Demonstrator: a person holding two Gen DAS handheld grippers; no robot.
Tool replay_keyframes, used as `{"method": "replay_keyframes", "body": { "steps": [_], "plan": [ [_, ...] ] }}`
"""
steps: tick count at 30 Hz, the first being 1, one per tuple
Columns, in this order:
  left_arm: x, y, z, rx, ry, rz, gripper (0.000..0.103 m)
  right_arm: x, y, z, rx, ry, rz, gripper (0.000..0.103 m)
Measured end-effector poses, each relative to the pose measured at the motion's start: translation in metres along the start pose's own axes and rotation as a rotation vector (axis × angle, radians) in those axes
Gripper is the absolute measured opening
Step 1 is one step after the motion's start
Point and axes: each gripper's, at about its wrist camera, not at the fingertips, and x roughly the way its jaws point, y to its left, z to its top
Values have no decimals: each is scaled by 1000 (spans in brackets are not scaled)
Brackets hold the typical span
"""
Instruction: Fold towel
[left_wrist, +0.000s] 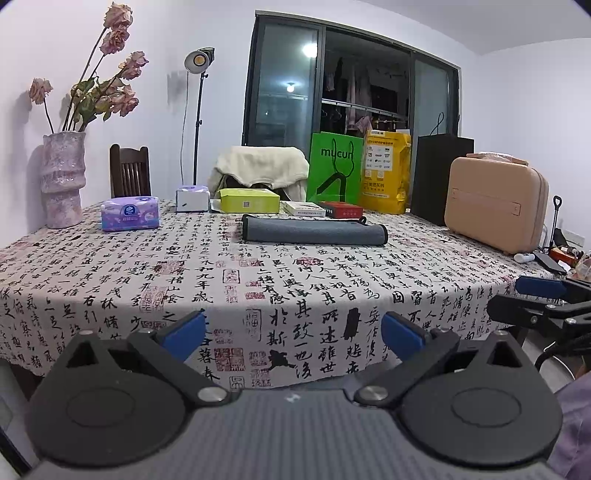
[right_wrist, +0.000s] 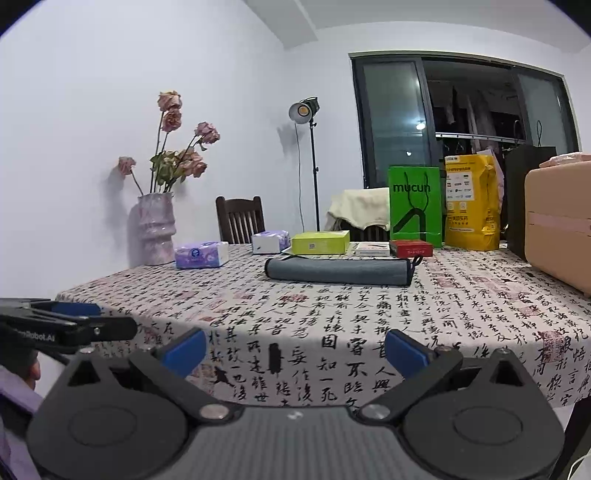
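Observation:
A grey towel (left_wrist: 314, 230) with a black edge lies folded in a long strip at the far middle of the table; it also shows in the right wrist view (right_wrist: 338, 271). My left gripper (left_wrist: 293, 332) is open and empty, off the table's near edge, well short of the towel. My right gripper (right_wrist: 295, 350) is open and empty, also at the near edge. The right gripper shows at the right of the left wrist view (left_wrist: 532, 299); the left gripper shows at the left of the right wrist view (right_wrist: 74, 321).
The table has a calligraphy-print cloth (left_wrist: 258, 280). At the back stand a vase of dried roses (left_wrist: 62, 177), tissue packs (left_wrist: 130, 213), a yellow-green box (left_wrist: 249, 200), a green bag (left_wrist: 334, 168), a yellow bag (left_wrist: 386, 173) and a beige case (left_wrist: 495, 203).

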Motion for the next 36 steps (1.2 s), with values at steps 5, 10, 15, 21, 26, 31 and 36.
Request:
{"method": "replay_keyframes", "body": {
  "steps": [5,10,15,21,26,31,36],
  "plan": [
    [-1,-4,1,15,-9,-7,103,-2,1,0,7,3,1,103],
    [-3,-5,0,18,-15,-2,103,-4,-1,-1,22,-4,-7,103],
    [-4,-3,1,17,-19,-1,103,-5,1,0,17,-9,3,103],
    [-4,-3,1,17,-21,-1,103,-4,0,-1,25,-5,7,103],
    [-5,-5,1,21,-27,-1,103,-4,0,-1,23,-6,3,103],
    [-5,-6,1,23,-27,-2,103,-4,0,-2,24,-6,5,103],
    [-5,-5,1,22,-25,-4,103,-3,0,-2,26,-5,6,103]
  ]
}}
